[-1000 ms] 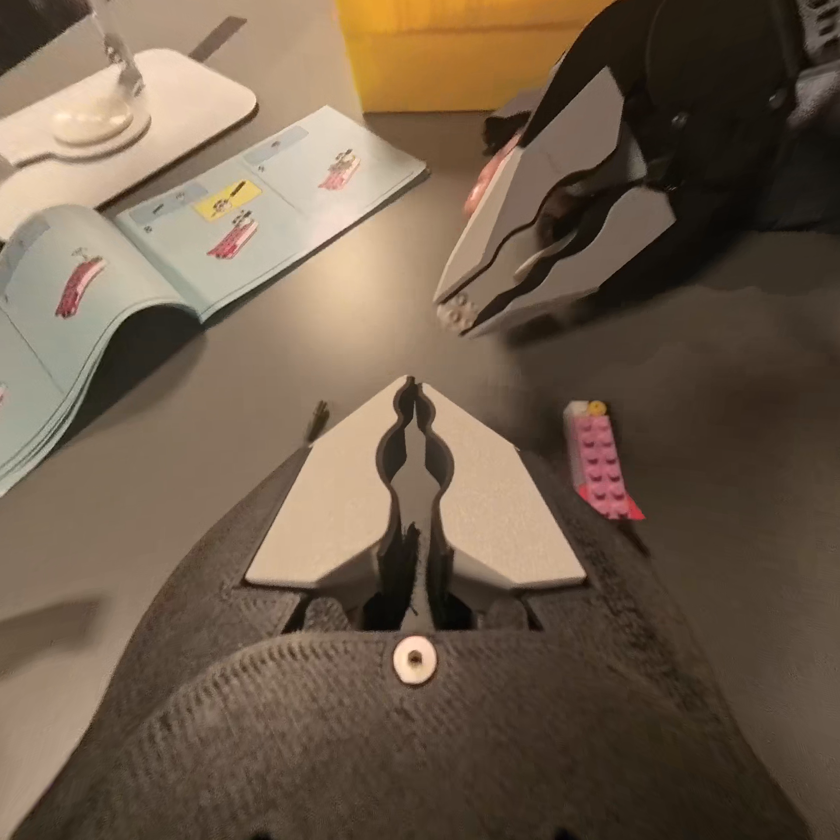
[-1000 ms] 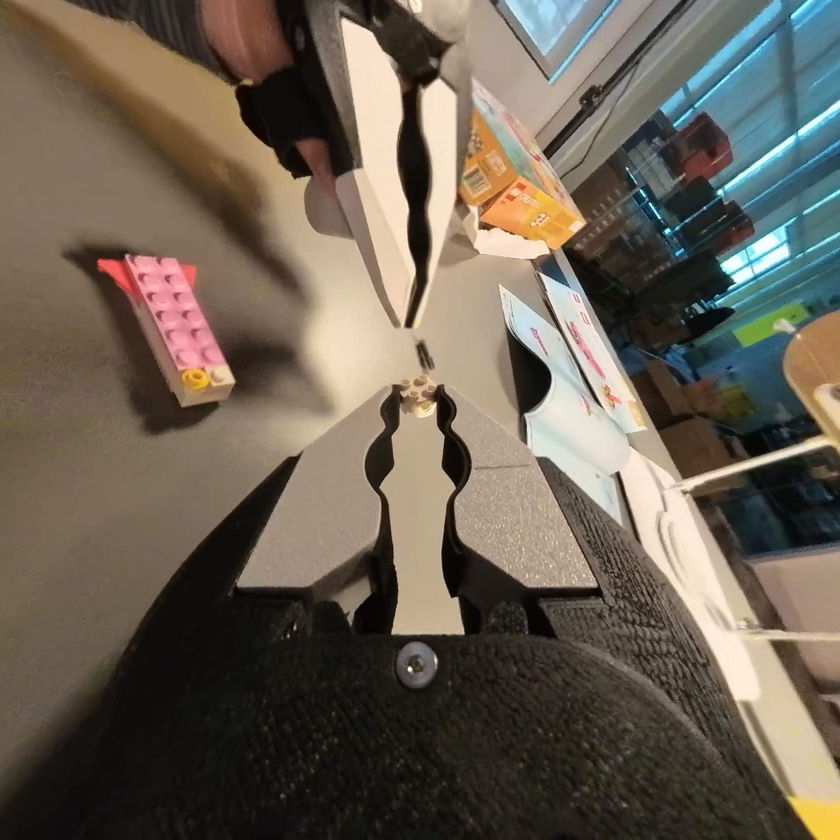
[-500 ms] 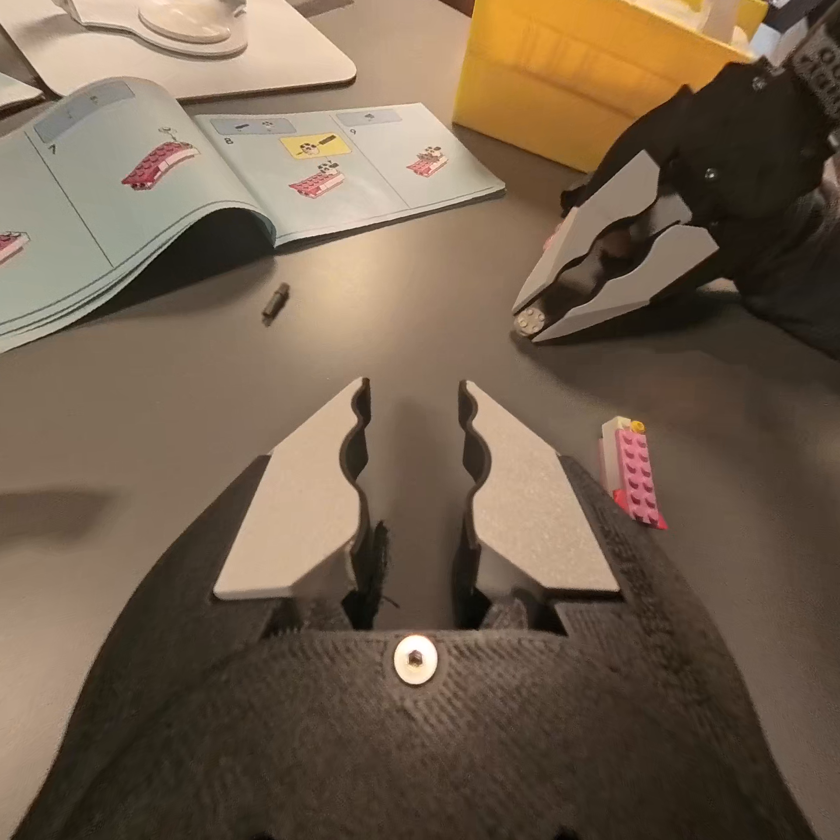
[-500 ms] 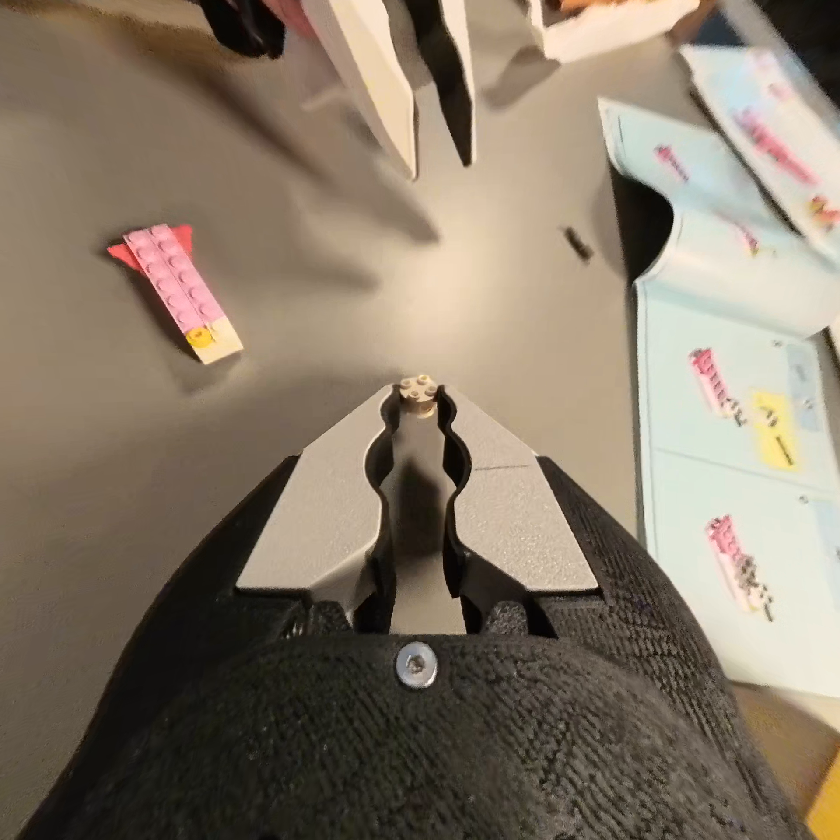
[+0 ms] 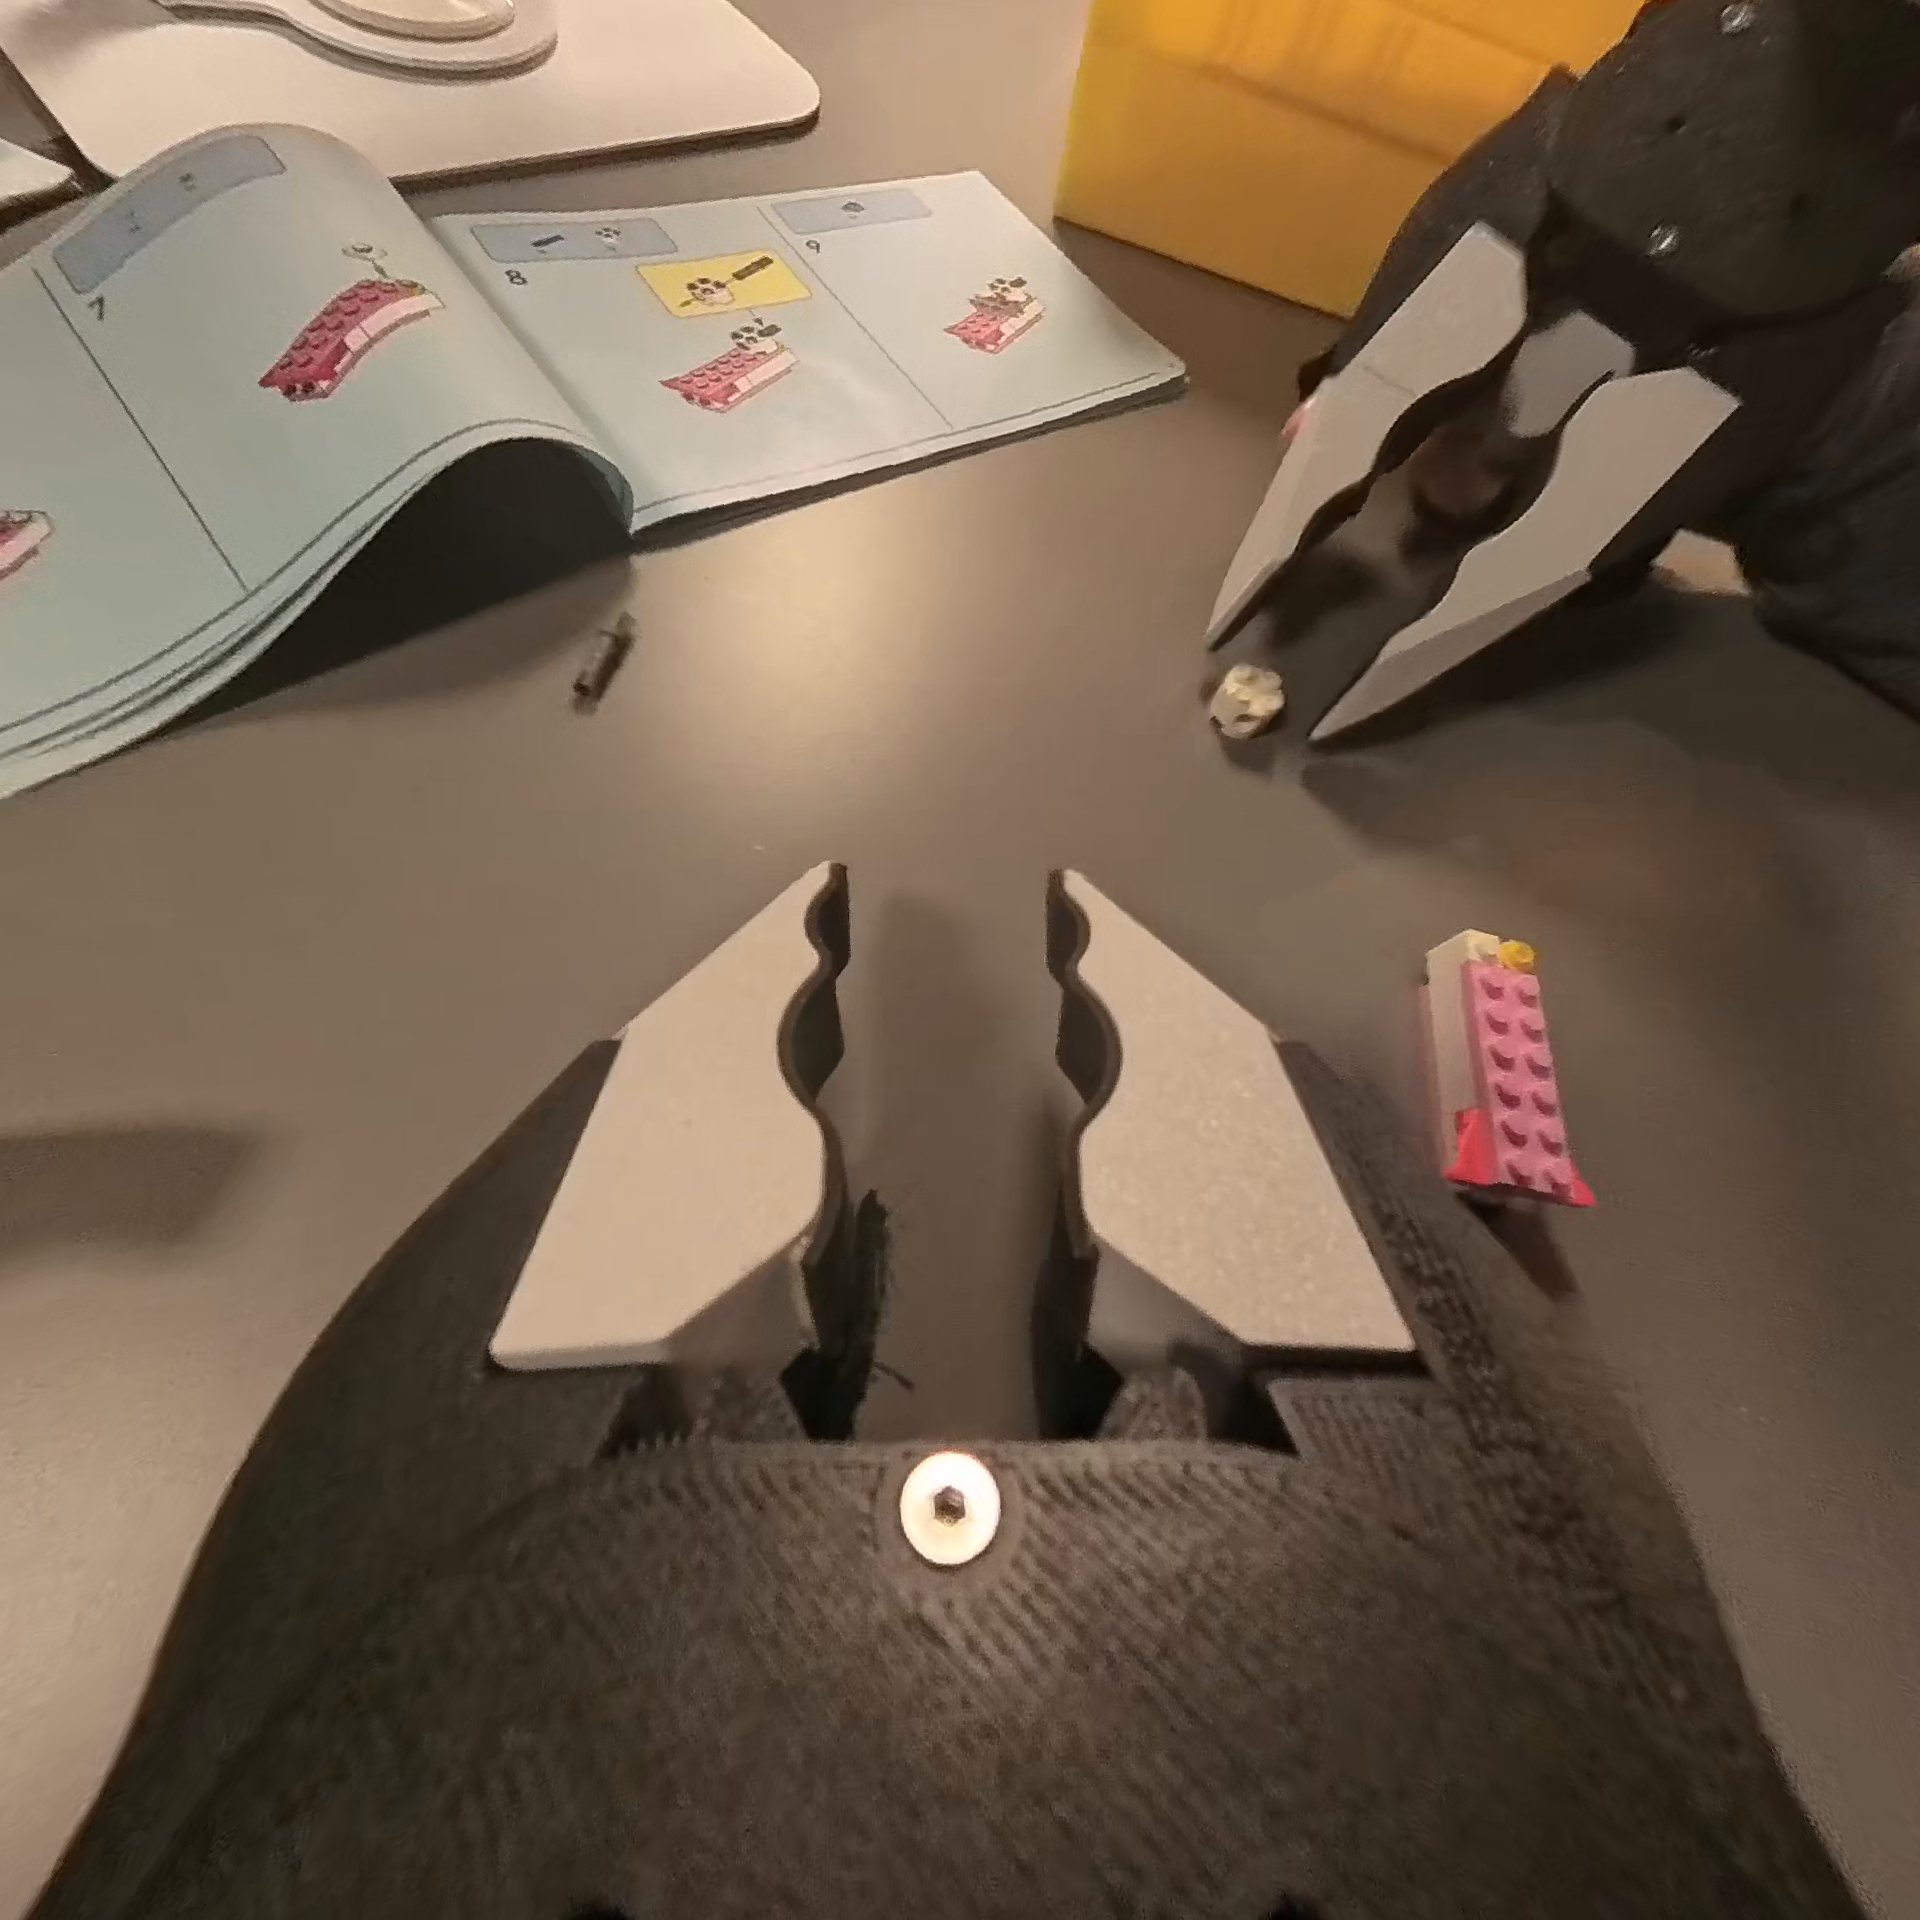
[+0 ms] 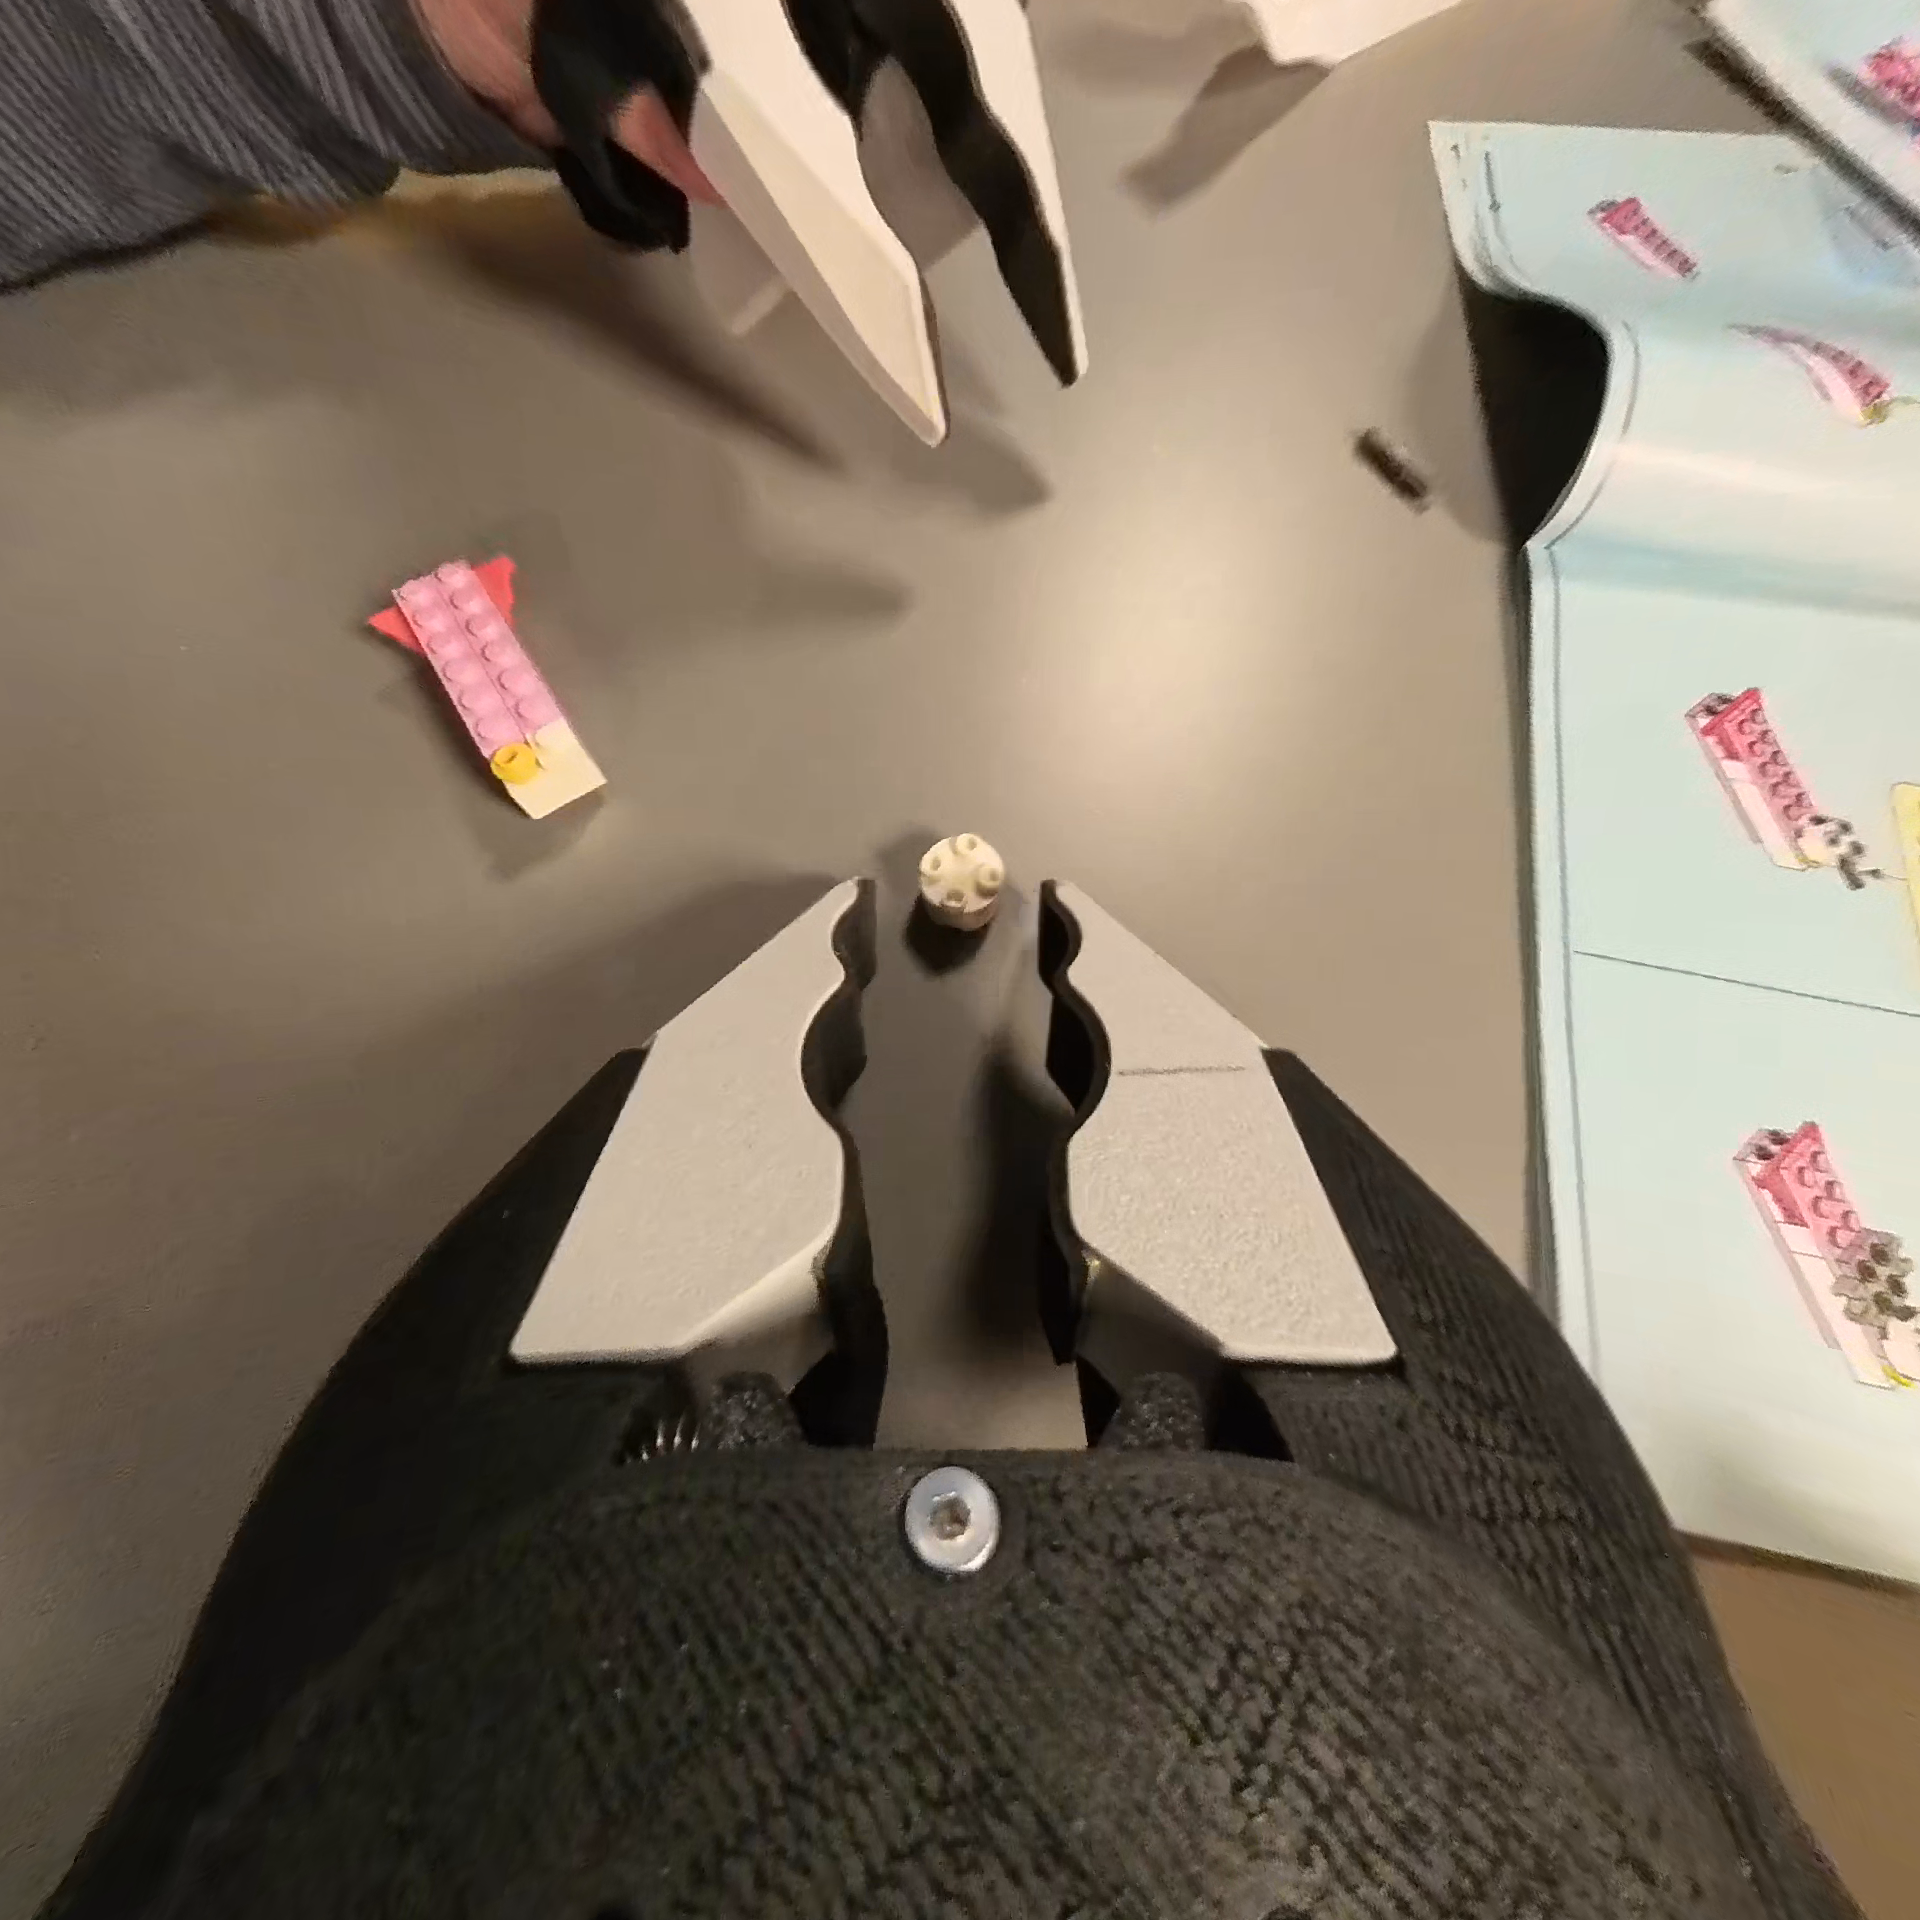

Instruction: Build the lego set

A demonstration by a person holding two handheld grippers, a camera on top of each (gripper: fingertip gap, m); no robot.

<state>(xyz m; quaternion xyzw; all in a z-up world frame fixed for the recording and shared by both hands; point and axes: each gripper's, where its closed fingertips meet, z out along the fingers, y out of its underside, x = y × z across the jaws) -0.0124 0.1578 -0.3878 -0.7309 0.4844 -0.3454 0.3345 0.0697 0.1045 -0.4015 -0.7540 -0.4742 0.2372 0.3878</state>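
Note:
My right gripper (image 6: 951, 899) is open. A small round cream brick (image 6: 961, 881) sits on the grey table (image 6: 1195, 675) between its fingertips, with a gap on each side. The left wrist view shows that brick (image 5: 1247, 698) lying by the right gripper's tips (image 5: 1273, 686). My left gripper (image 5: 945, 883) is open and empty above bare table. It also shows in the right wrist view (image 6: 997, 400). A pink and white brick assembly with a yellow stud (image 6: 488, 686) lies to the left of the round brick; it also shows in the left wrist view (image 5: 1496, 1070). A small dark pin (image 5: 603, 657) lies near the booklet.
An open light-blue instruction booklet (image 5: 520, 343) lies at the back left, and also shows in the right wrist view (image 6: 1714, 779). A yellow box (image 5: 1247, 135) stands at the back right. A white flat base (image 5: 468, 104) is behind the booklet. A person's sleeve (image 6: 208, 135) is at the top left. My hands' fingertips stand some 11 cm from each other.
My right gripper opened and let go of the round cream brick, which now rests on the table. My left gripper went from shut to open a second ago and drew back from the dark pin.

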